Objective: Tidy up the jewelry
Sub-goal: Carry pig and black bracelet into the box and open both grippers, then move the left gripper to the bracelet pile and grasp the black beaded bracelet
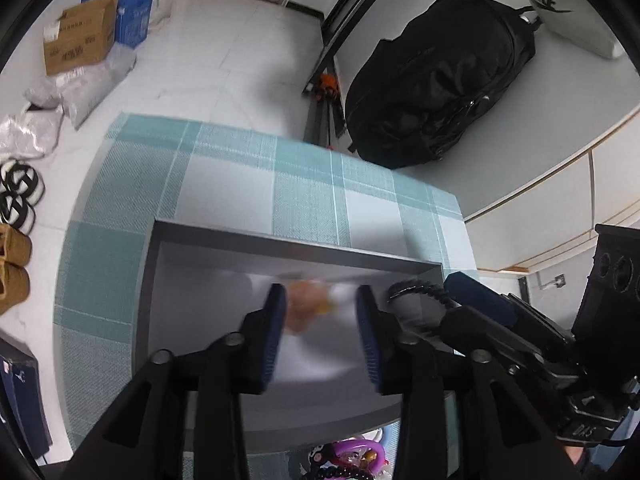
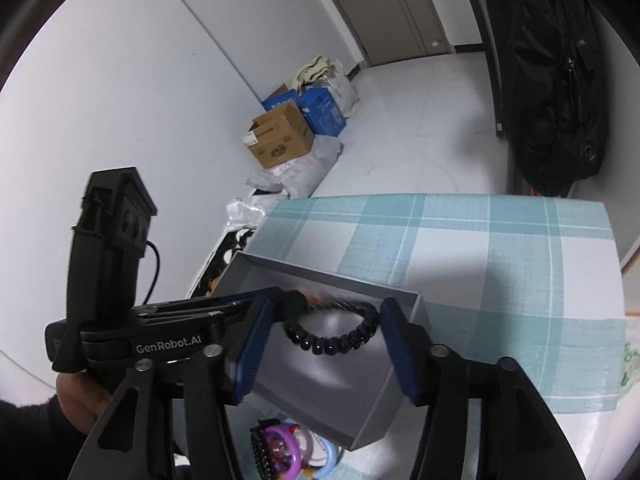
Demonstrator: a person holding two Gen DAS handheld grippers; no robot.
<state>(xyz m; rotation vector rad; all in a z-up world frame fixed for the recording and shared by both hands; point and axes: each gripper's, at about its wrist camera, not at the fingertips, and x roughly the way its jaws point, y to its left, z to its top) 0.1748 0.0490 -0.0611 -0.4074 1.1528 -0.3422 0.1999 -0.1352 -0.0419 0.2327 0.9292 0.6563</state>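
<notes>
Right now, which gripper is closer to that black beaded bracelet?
Right. The right gripper has the black beaded bracelet directly between its open fingers over the grey box; the left gripper hovers beside it, bracelet off to its right.

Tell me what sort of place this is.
Probably a room in a home: slippers lined up on the tiled floor, cardboard boxes against the wall, and a checked tablecloth under the grey box.

Left tool (image 1: 322,308) hangs open above the grey box (image 1: 224,240) on checked cloth (image 1: 224,160).
</notes>
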